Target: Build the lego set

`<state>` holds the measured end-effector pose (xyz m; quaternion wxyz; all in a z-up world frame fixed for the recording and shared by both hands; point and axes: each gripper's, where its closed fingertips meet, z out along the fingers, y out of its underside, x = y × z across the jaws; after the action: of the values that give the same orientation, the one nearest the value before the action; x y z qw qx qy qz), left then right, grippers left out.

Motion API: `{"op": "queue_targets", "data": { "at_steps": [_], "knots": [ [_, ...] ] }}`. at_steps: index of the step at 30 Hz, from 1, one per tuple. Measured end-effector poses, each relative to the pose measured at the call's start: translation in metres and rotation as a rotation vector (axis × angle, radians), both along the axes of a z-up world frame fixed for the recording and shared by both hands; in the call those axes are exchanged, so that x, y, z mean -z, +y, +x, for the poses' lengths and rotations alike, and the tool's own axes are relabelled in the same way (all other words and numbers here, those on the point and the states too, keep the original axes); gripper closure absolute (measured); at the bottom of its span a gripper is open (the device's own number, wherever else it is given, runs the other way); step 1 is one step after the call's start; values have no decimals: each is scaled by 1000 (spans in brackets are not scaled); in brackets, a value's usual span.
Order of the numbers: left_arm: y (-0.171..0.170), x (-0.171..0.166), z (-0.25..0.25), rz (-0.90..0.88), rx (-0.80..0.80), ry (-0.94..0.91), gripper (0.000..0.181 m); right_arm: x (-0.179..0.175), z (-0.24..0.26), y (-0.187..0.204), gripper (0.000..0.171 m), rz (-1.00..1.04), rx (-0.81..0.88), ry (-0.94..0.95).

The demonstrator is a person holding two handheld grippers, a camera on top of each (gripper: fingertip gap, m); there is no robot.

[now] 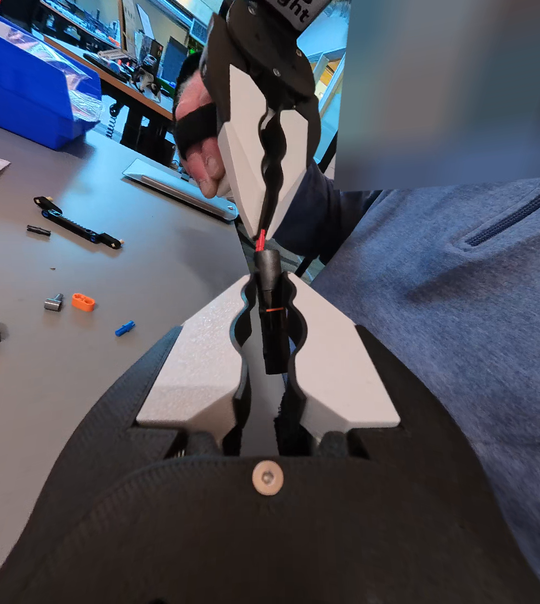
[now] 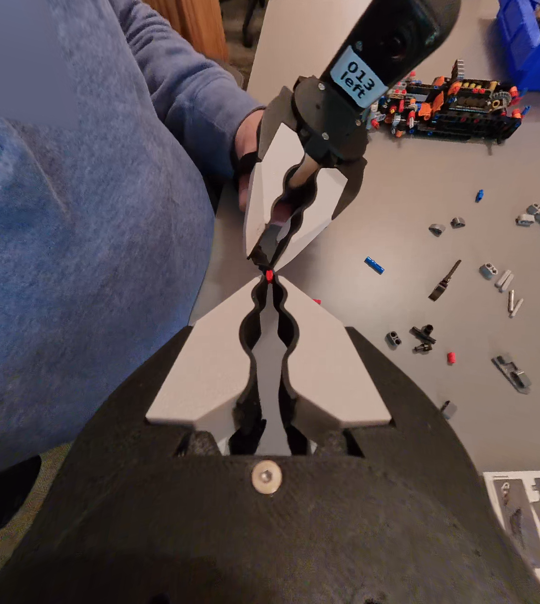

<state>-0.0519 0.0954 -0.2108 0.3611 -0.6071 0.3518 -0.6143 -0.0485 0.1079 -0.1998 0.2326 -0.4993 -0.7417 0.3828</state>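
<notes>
Grip comes first in the left wrist view: the left gripper (image 1: 270, 287) is clamped on a black connector assembly (image 1: 272, 313) that stands out past its tips, and the right gripper (image 1: 261, 233) opposite pinches a red axle (image 1: 261, 242) whose end meets the connector's top. In the right wrist view, the right gripper (image 2: 269, 277) is closed on the red axle (image 2: 269, 276), tip to tip with the left gripper (image 2: 263, 260). To seat it well, I think both tools must keep one straight line and push slowly, without twisting.

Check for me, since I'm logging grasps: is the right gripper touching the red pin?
Touching: left wrist view shows the right gripper pinching the red pin at its fingertips.
</notes>
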Motion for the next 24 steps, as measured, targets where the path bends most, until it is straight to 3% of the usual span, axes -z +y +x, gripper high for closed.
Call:
{"op": "queue_targets", "data": {
  "at_steps": [24],
  "knots": [
    [-2,4,2,-21,77,-6,168,3,1,-3,170,-6,-181,30]
  ]
}}
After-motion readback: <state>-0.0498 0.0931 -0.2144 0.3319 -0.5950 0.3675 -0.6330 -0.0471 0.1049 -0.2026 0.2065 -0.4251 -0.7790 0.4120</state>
